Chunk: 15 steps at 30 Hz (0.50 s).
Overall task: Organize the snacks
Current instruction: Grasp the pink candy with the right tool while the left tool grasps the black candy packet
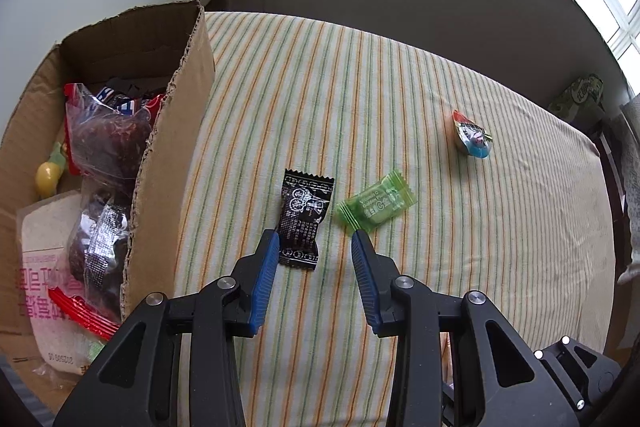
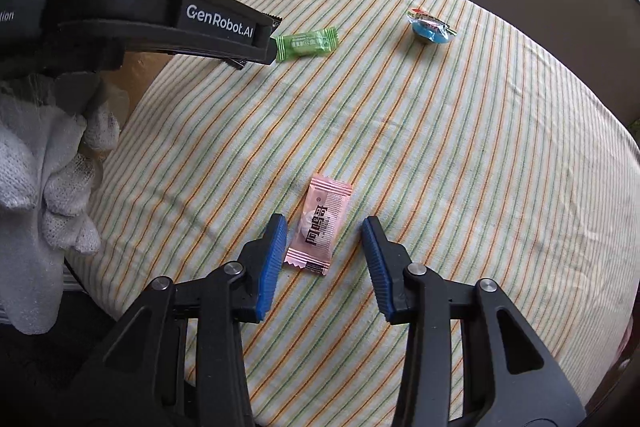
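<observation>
Status on the snack tidy, left to right.

Left wrist view: cardboard box (image 1: 176, 131) fills the left of the frame and already holds several packs, including a clear bag with red trim (image 1: 106, 139) and a pale pouch (image 1: 52, 267). So part of the job looks done.

Centre of that frame: my left gripper (image 1: 314, 241) is pointed down over the black candy wrapper (image 1: 305, 217). Jaws are apart; the left pad sits right at the wrapper's edge, the right pad is clear of it. Nothing gripped yet. Just right of it lies the green candy (image 1: 376, 205), and further to the upper right the blue jelly cup (image 1: 472, 135), both loose on the striped tablecloth (image 1: 440, 267).

Right wrist view: my gloved hand (image 2: 52, 167) on the left grip shows at the left edge. Lower centre, my right gripper (image 2: 324, 227) straddles the pink sachet (image 2: 318, 225), jaws released, left pad at its edge, right pad not touching it.

Left to do, as I read it: four loose items on the cloth, none lifted.
</observation>
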Each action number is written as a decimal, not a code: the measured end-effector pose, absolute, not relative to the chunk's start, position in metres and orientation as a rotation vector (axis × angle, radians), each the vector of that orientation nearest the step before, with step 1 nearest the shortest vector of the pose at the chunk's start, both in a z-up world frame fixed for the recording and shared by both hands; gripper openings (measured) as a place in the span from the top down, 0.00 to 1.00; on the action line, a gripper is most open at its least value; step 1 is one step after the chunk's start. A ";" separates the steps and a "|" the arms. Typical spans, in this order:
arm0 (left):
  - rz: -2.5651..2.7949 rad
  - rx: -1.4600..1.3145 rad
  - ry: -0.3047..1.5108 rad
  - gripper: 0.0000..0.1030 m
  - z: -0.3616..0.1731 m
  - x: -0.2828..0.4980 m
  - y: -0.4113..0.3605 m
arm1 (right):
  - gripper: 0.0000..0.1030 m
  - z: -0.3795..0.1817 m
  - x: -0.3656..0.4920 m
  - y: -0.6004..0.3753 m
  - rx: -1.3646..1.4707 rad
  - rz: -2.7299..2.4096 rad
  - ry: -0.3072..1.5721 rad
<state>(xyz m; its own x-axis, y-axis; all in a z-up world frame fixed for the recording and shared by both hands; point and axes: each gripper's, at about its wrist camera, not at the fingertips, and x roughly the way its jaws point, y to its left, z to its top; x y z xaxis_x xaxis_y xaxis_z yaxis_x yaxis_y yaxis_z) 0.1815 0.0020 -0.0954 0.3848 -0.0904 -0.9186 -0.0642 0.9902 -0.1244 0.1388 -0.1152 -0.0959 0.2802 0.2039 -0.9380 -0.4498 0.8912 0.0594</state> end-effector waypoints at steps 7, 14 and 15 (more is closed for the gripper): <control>-0.034 -0.145 1.210 0.81 -0.102 0.187 0.006 | 0.80 -0.094 0.155 -0.134 -0.192 0.459 1.237; -0.042 -0.173 1.200 0.86 -0.101 0.187 0.009 | 0.80 -0.090 0.157 -0.152 -0.096 0.470 1.245; -0.044 -0.186 1.199 0.88 -0.099 0.190 0.011 | 0.80 -0.089 0.158 -0.156 -0.083 0.470 1.246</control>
